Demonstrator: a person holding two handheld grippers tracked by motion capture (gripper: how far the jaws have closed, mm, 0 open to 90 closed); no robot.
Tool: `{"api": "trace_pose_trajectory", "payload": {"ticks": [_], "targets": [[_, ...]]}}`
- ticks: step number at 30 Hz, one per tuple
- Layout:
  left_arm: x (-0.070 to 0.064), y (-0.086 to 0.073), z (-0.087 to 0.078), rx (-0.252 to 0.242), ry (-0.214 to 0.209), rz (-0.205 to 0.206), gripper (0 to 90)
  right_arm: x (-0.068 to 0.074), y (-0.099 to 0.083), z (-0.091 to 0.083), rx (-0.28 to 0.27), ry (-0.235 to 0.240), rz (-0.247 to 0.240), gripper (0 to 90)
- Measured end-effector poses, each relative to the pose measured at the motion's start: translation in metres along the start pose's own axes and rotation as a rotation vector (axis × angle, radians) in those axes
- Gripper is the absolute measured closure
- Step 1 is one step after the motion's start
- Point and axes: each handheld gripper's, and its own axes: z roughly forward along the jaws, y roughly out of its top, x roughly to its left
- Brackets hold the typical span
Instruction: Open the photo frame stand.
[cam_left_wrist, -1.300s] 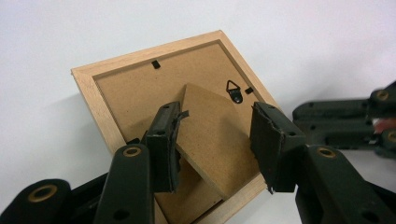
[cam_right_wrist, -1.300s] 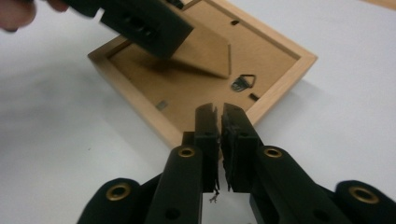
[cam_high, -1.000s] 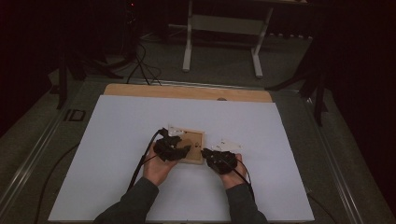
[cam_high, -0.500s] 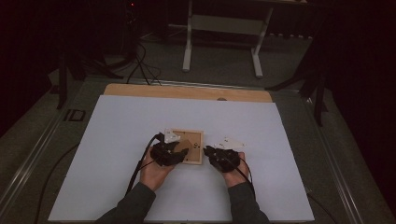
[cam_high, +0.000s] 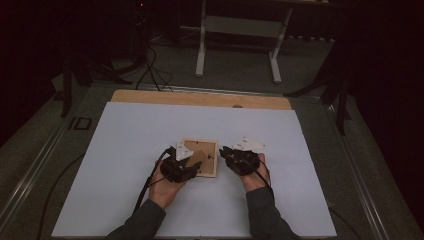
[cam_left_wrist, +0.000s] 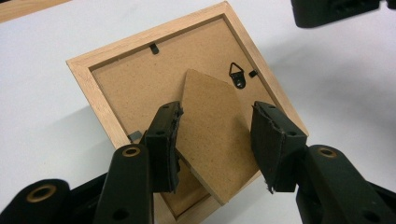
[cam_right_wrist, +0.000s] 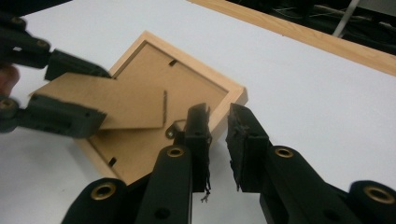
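A small wooden picture frame (cam_high: 206, 144) lies face down on the white sheet, its brown backing (cam_left_wrist: 116, 79) facing up. A hinged cardboard stand (cam_left_wrist: 212, 126) is lifted off the backing. My left gripper (cam_left_wrist: 217, 140) is shut on the stand, one jaw on each side edge; the right gripper view shows the same grip (cam_right_wrist: 106, 97). A black hanger hook (cam_left_wrist: 238, 74) sits beside the stand's tip. My right gripper (cam_right_wrist: 218, 123) hovers at the frame's right edge (cam_right_wrist: 229, 100), jaws a narrow gap apart with nothing between them. In the high view it (cam_high: 225, 151) is just right of the frame.
The white sheet (cam_high: 125, 165) covers most of the table, and a wooden strip (cam_high: 200, 98) shows along the far edge. Beyond the table stand a white table base (cam_high: 202, 45) and dark floor cables (cam_high: 150, 65). Metal rails (cam_high: 45, 150) run along both table sides.
My left gripper has drawn slightly back toward the person, with the stand now raised between its jaws. My right gripper has edged forward toward the frame's right edge.
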Motion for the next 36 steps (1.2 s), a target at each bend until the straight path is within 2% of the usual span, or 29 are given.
{"api": "trace_pose_trajectory", "payload": {"ticks": [7, 16, 23, 27, 28, 30, 36], "targets": [[-0.003, -0.005, -0.003, -0.016, 0.013, 0.014, 54.0, -0.005, 0.011, 0.010, 0.023, -0.001, 0.000, 71.8], [-0.009, -0.010, -0.006, -0.042, 0.032, 0.049, 53.9, -0.009, 0.016, 0.023, 0.079, 0.033, 0.023, 64.8], [-0.011, -0.015, -0.007, -0.063, 0.045, 0.077, 53.9, -0.016, 0.018, 0.026, 0.095, 0.069, 0.067, 58.9], [-0.012, -0.017, -0.008, -0.074, 0.052, 0.099, 53.8, -0.016, 0.017, 0.029, 0.111, 0.106, 0.077, 54.1], [-0.012, -0.017, -0.008, -0.074, 0.052, 0.099, 53.8, -0.016, 0.017, 0.029, 0.111, 0.106, 0.077, 54.1], [-0.012, -0.017, -0.008, -0.075, 0.051, 0.102, 53.8, -0.015, 0.016, 0.033, 0.131, 0.138, 0.088, 50.8], [-0.013, -0.018, -0.008, -0.083, 0.055, 0.109, 53.7, -0.018, 0.016, 0.040, 0.155, 0.162, 0.131, 45.2]]}}
